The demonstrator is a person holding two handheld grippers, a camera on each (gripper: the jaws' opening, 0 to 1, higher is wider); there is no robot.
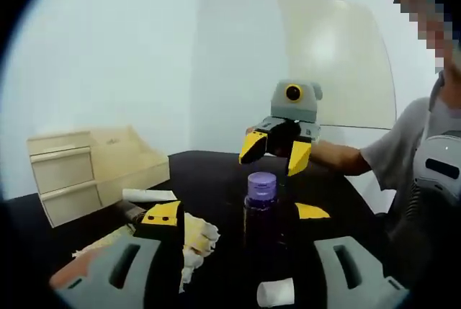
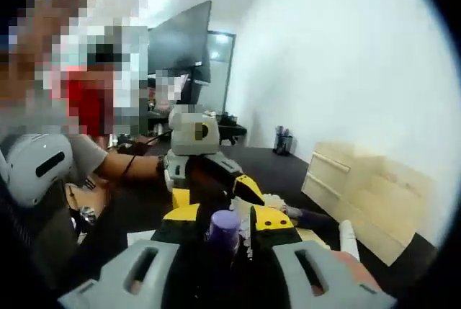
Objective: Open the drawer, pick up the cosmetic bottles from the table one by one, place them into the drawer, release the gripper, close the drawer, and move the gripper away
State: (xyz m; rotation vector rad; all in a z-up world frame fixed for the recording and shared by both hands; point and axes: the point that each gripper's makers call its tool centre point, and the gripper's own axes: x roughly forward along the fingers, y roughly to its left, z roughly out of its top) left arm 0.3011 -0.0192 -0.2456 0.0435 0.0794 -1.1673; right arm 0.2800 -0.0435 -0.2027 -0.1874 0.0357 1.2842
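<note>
A dark purple bottle (image 1: 261, 212) with a lilac cap stands on the black table (image 1: 216, 172), between my two grippers, which face each other. The left gripper (image 1: 236, 214) is open wide, its yellow-tipped jaws well clear of the bottle on both sides. Beyond the cap, the right gripper (image 1: 276, 154) points back at me with its fingers apart. In the right gripper view the capped bottle (image 2: 223, 228) sits between the right gripper's (image 2: 227, 219) jaws; I cannot make out contact. The left gripper (image 2: 215, 192) is just behind it. A beige drawer unit (image 1: 65, 172) (image 2: 360, 194) stands with its drawers shut.
A white tube (image 1: 148, 195) (image 2: 346, 237) and a dark bottle (image 2: 310, 217) lie near the drawer unit. Crumpled white material (image 1: 198, 240) sits by my left jaw, and a small white cylinder (image 1: 276, 292) lies close in front. A person (image 1: 418, 150) sits at the table's edge.
</note>
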